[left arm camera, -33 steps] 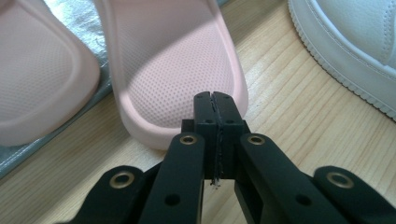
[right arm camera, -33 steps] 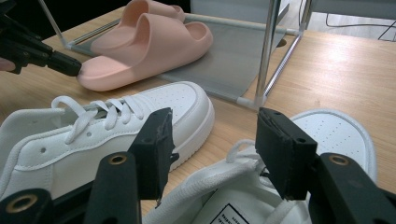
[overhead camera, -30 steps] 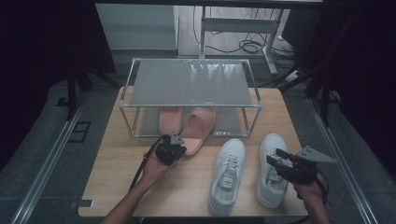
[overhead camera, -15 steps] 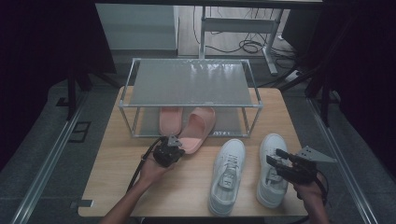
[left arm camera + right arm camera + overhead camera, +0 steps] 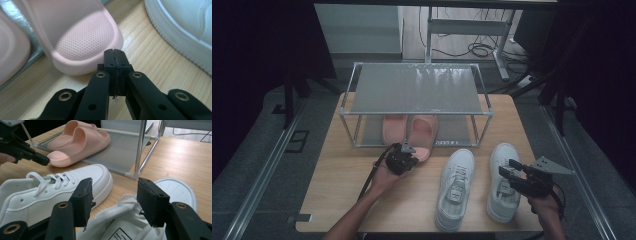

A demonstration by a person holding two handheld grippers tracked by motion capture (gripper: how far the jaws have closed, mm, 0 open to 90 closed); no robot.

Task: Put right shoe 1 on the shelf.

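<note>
A pink slipper (image 5: pixel 424 134) lies half under the metal rack (image 5: pixel 417 89), its heel sticking out over the wooden table. My left gripper (image 5: pixel 410 151) is shut, its tips (image 5: pixel 115 53) pressed against that slipper's (image 5: pixel 82 32) heel rim and holding nothing. The second pink slipper (image 5: pixel 393 129) lies beside it on the rack's lower shelf. Two white sneakers stand on the table: the left one (image 5: pixel 455 186) and the right one (image 5: pixel 503 187). My right gripper (image 5: pixel 507 168) hangs open just over the right sneaker's (image 5: pixel 175 190) laces, with one jaw on either side (image 5: pixel 113 197).
The rack's flat top shelf is bare, and its front right post (image 5: pixel 140 147) stands close behind the sneakers. The left sneaker (image 5: pixel 62 187) lies between my two grippers. Bare wood (image 5: pixel 337 185) stretches along the table's left side. Cables lie on the floor beyond the table.
The left gripper drew back slightly, then came forward again to the slipper's heel. The right gripper and both sneakers have stayed put.
</note>
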